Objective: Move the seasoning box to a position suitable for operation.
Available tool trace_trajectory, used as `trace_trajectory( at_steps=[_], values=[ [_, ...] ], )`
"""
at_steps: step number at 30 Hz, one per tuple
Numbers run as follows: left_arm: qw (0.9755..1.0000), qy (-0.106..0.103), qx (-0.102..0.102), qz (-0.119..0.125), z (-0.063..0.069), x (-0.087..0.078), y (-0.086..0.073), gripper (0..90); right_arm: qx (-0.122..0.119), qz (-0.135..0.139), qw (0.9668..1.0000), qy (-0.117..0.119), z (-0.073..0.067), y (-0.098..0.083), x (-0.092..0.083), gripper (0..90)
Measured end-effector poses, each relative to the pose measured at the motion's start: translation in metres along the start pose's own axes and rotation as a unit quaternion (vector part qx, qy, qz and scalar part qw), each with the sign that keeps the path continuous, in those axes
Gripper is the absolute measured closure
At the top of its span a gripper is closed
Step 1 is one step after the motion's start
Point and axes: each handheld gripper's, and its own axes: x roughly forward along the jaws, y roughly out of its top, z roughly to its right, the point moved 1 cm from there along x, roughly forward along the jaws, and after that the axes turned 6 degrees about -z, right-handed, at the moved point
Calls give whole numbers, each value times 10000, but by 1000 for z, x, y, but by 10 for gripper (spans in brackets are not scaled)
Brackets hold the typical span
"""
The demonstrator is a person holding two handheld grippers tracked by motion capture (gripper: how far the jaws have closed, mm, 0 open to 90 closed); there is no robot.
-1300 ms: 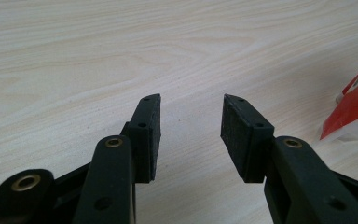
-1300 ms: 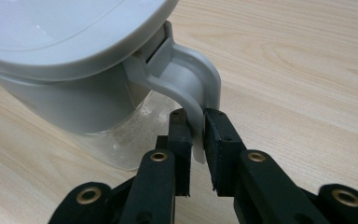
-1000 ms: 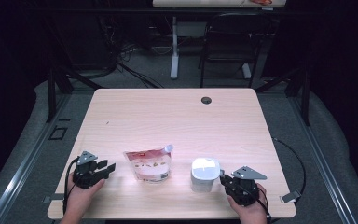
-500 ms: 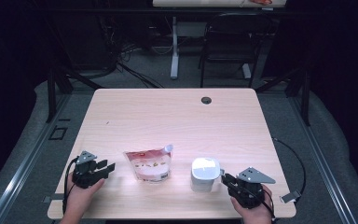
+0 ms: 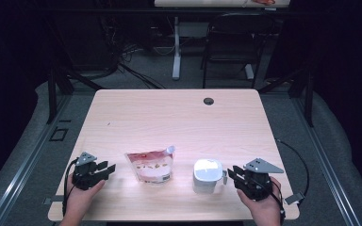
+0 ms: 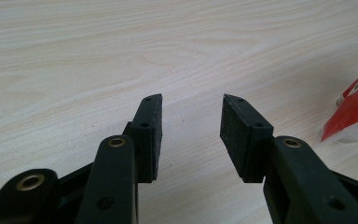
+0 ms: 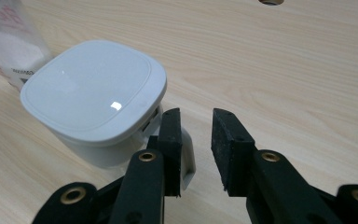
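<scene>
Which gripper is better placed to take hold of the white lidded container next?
Right. The right gripper sits just beside the white container, fingers apart after opening, nothing between them. The left gripper is beyond the red pouch, facing bare table.

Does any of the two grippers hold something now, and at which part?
Nothing is held. The right gripper has just opened beside the white container; the left gripper is open over bare table.

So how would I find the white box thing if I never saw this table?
Look at the wooden table, along the edge nearest the person. Two things stand there between the hands: a red and white pouch and, to its right, the white container. It's the boxy one with rounded corners and a shiny lid.
</scene>
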Motion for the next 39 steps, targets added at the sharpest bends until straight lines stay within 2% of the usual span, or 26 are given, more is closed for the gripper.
trace_trajectory(
  at_steps=[3, 5, 9, 12, 16, 20, 27, 31, 35, 39],
  values=[
    [10000, -18, 21, -22, 0, 0, 1, 588, -16, 65, 10000, -39, 2, 11, -2, 689],
    [10000, -38, 57, -41, 0, 1, 1, 596, -37, 72, 10000, 25, 2, 20, -2, 656],
    [9999, -47, 95, -75, 1, 2, 1, 601, -207, -42, 9997, 108, 0, 33, 0, 740],
    [9999, -33, 88, -54, 1, 2, 1, 601, -287, 2, 9995, 155, -5, 39, 1, 798],
    [10000, -26, 69, -63, -1, 2, 1, 597, -304, -54, 9994, 159, -7, 37, 4, 862],
    [9999, -15, 72, -84, -2, 1, 1, 595, -261, -123, 9992, 278, -6, 34, 6, 896],
    [10000, -5, 29, -36, -2, 1, 0, 593, -416, -239, 9978, 467, -13, 32, 5, 900],
    [10000, -2, 29, -27, -2, 0, -1, 593, -535, -336, 9969, 462, -17, 31, 7, 900],
    [10000, -11, 18, -35, -2, 0, -1, 592, -548, -340, 9969, 441, -19, 30, 8, 900],
    [10000, -16, 28, -42, -2, 1, 0, 592, -473, -357, 9966, 575, -15, 30, 8, 900]
  ],
)
